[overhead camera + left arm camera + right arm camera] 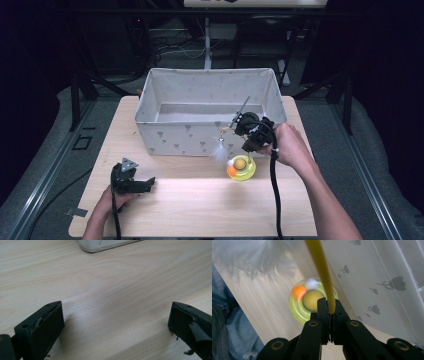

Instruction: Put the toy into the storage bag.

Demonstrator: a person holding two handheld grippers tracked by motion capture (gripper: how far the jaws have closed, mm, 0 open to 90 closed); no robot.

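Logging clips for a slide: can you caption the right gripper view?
Right gripper shut on a yellow wand above a yellow-green toy, beside the fabric bin.

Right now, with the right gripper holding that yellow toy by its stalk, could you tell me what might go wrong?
1. The right gripper pinches only the thin stalk, so the round base could swing or slip free.
2. The toy sits close against the bin; the feather or base may catch its front wall on a lift.
3. The orange ball and white ball might roll out if the base tips.
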